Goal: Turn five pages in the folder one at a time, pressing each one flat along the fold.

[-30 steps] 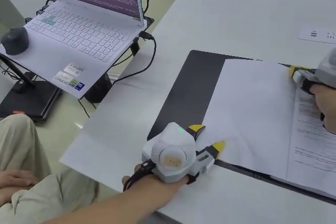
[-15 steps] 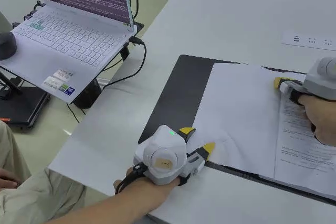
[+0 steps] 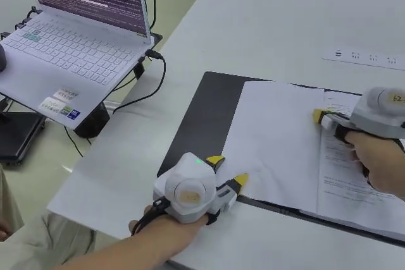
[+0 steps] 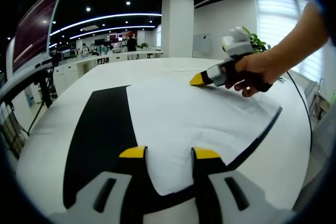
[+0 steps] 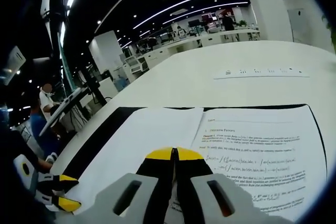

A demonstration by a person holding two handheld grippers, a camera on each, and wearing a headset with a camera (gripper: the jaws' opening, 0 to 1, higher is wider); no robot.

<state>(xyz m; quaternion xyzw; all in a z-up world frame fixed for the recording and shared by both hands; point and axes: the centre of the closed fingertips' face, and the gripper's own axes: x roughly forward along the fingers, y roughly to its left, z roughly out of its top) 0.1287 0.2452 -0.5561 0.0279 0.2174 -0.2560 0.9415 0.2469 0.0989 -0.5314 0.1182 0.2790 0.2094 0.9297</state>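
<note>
On the white table point(image 3: 285, 17) the folder point(image 3: 205, 115) lies open and flat; we take it as our landmark. Its black inner cover shows bare on the folder's left half. A blank turned page point(image 3: 272, 140) lies over the folder's middle, faintly creased near its lower edge. A printed page point(image 3: 354, 184) fills the folder's right half.

At the folder's near edge we note the left hand-held gripper point(image 4: 169, 153), jaws spread wide. Its yellow tips sit either side of a stretch of the blank page's near edge, gripping nothing.

At the folder's fold, toward its far edge, the right hand-held gripper point(image 5: 174, 154) has its jaws pressed together with nothing between them. Its tips are at the line where the blank page meets the printed page.

Beyond the folder's far edge a white power strip point(image 3: 366, 57) lies on the table. Off the folder's left side, past the table's edge, an open laptop point(image 3: 69, 55) sits on a raised stand.
</note>
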